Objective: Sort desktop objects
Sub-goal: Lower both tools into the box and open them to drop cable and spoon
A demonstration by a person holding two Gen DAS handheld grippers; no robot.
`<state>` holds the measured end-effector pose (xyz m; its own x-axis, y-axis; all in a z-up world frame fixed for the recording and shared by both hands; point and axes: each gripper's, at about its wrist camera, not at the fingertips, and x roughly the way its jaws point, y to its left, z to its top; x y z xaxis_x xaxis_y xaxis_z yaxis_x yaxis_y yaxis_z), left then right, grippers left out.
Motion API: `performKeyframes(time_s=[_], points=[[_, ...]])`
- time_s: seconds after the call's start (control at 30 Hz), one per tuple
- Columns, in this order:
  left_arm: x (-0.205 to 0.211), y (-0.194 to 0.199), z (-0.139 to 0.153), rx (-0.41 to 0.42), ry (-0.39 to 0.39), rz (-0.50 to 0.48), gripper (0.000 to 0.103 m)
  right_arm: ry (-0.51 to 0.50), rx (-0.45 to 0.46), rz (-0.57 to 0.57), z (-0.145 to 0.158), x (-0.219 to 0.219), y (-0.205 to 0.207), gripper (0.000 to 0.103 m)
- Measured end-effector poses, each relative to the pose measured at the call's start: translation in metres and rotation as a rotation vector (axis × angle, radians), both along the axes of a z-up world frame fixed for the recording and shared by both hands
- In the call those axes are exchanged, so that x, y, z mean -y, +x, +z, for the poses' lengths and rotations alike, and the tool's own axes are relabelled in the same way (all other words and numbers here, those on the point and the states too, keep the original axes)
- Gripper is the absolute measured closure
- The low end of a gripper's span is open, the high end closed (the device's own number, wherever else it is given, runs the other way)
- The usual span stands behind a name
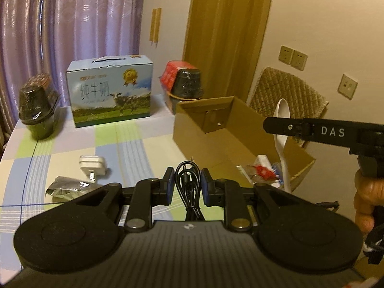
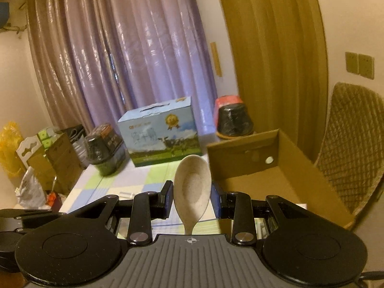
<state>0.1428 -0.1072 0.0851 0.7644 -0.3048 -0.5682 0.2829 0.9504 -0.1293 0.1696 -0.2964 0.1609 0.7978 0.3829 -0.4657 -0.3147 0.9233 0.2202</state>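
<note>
A checked cloth [image 1: 134, 144] in pale green, blue and cream covers the table, with purple curtains [image 1: 72, 19] behind. At far left stands a wrapped black pot [image 1: 37, 110], then a milk carton [image 1: 110, 91], then a second wrapped pot [image 1: 186, 84] by the wooden door [image 1: 228, 24]. Nearer lie a foil packet [image 1: 68, 188] and a white charger [image 1: 92, 165]. The left gripper [image 1: 187, 187] is closed on a coiled black cable [image 1: 188, 189] above the cloth. Right of it sits an open cardboard box [image 1: 192, 129] holding small packets. The right gripper [image 2: 192, 200], jaws part-closed, grips a white spoon [image 2: 192, 184] upright over the box's near edge. A woven chair back [image 1: 288, 93] stands beside the wall sockets [image 1: 292, 57].
</note>
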Motion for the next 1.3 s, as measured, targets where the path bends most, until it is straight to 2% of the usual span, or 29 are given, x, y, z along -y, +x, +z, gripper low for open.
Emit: performKeyframes(time_s=[0.33,0.57,0.9,1.3], points=[[0.032,0.005,0.023,0.027,0.004,-0.047,0.085,-0.034,0.04,-0.028,0.023,0.035,0.01,0.073],[0.076,0.033,0.027,0.029,-0.032,-0.092,0.085,-0.038,0.038,-0.067,0.024,0.072,0.034,0.073],[0.131,0.087,0.002,-0.014,-0.083,-0.145,0.085,-0.075,0.015,-0.076,0.007,0.104,0.078,0.073],[0.151,0.117,-0.029,-0.048,-0.064,-0.15,0.085,-0.094,-0.017,-0.064,-0.024,0.113,0.114,0.073]])
